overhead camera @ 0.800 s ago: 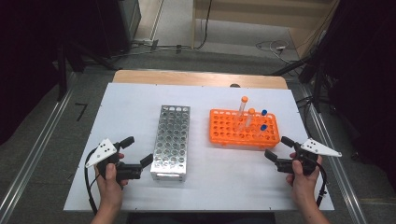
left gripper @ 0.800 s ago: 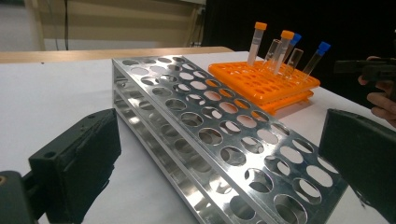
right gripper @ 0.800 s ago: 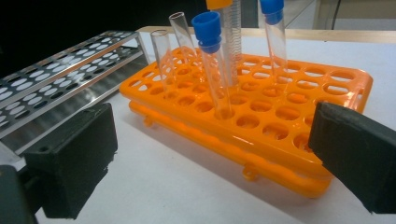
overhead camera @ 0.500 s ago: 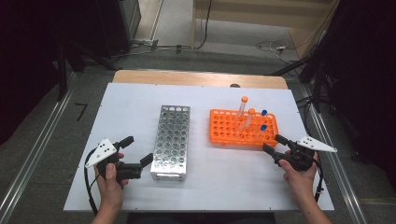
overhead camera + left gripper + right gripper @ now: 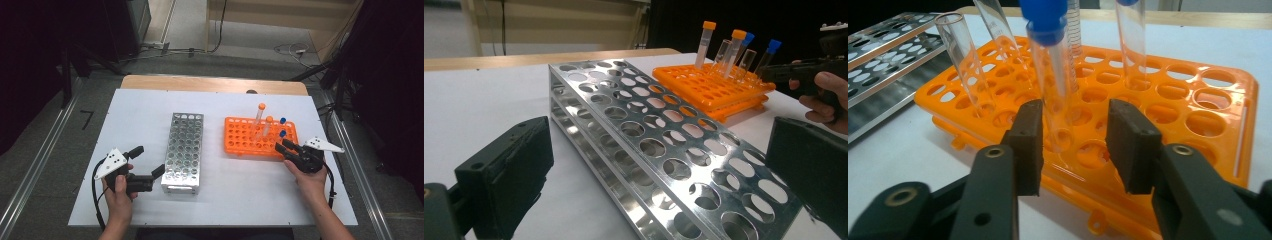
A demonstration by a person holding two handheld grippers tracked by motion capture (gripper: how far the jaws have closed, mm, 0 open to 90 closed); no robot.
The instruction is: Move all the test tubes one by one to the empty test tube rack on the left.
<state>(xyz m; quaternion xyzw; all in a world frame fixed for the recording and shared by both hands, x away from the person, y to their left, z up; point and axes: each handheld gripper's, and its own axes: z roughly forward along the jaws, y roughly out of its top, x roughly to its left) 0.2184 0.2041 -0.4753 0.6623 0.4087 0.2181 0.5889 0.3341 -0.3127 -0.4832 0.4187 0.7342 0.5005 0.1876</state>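
An orange tube rack (image 5: 245, 137) lies right of centre, with a steel rack (image 5: 183, 150) to its left. Several tubes stand at the orange rack's right end: two with orange caps (image 5: 261, 107) and two with blue caps (image 5: 282, 121). My right gripper (image 5: 283, 146) is open at that rack's near right edge. In the right gripper view a blue-capped tube (image 5: 1050, 75) stands in the rack between and just beyond the open gripper (image 5: 1075, 145), untouched. An uncapped tube (image 5: 963, 55) leans to its left. My left gripper (image 5: 148, 160) is open beside the steel rack's near left corner, which the left gripper view shows as the steel rack (image 5: 649, 145).
The white table top (image 5: 130, 115) has bare room left of the steel rack and along its near edge. A wooden strip (image 5: 210, 84) borders the far side. In the left gripper view the other hand's gripper (image 5: 794, 72) sits by the orange rack (image 5: 704, 90).
My right gripper has moved left and forward up to the orange rack's near right edge. The left gripper and both racks have stayed put.
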